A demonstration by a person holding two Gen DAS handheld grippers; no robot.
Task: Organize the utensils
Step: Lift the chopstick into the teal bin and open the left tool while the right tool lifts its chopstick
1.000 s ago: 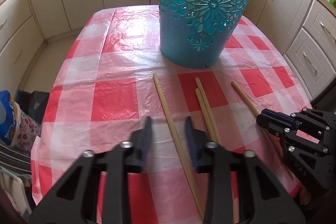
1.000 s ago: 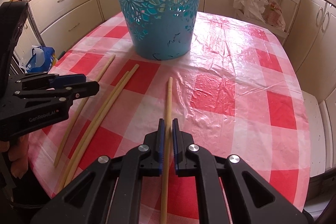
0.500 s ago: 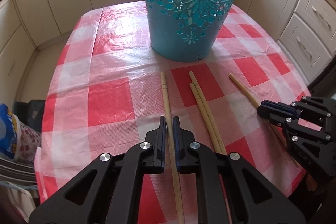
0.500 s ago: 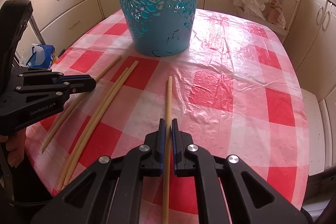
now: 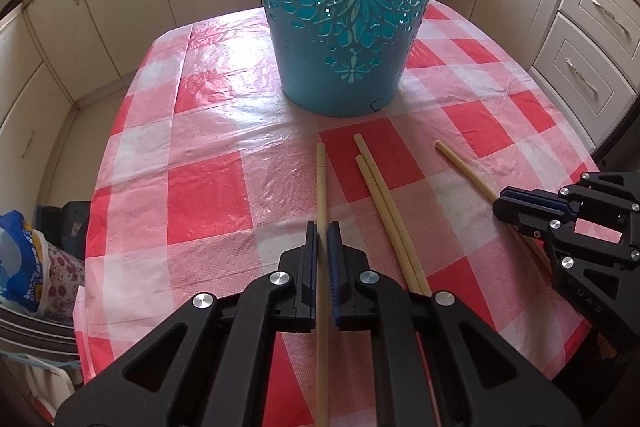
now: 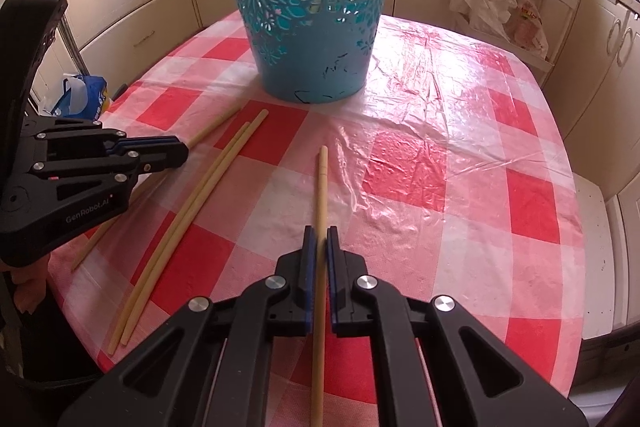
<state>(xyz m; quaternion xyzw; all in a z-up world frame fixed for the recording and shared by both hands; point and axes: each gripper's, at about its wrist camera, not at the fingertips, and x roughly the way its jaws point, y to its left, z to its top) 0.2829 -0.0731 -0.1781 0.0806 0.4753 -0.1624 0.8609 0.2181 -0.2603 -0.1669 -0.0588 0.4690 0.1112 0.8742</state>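
Observation:
Several wooden chopsticks lie on the red-and-white checked tablecloth point(image 5: 208, 195) in front of a tall teal cut-out bucket point(image 5: 352, 27). My left gripper point(image 5: 322, 227) is closing its jaws on the leftmost chopstick point(image 5: 321, 179), and the pads press its sides. A pair of chopsticks point(image 5: 380, 207) lies just to the right of it. In the right wrist view my right gripper point(image 6: 320, 231) is shut on the rightmost chopstick point(image 6: 322, 187), which points toward the bucket point(image 6: 312, 7). The left gripper point(image 6: 182, 151) shows at the left edge, with the pair point(image 6: 200, 199) between the two grippers.
The table's rounded edge drops off on both sides. Cream cabinets point(image 5: 592, 39) ring the table. A blue bag point(image 6: 84, 95) sits low at the left, and plastic bags point(image 6: 500, 11) hang on a white shelf at the back right.
My left gripper went from open astride the leftmost chopstick to shut on it, and shifted a little toward the bucket. The right gripper stayed shut on its chopstick.

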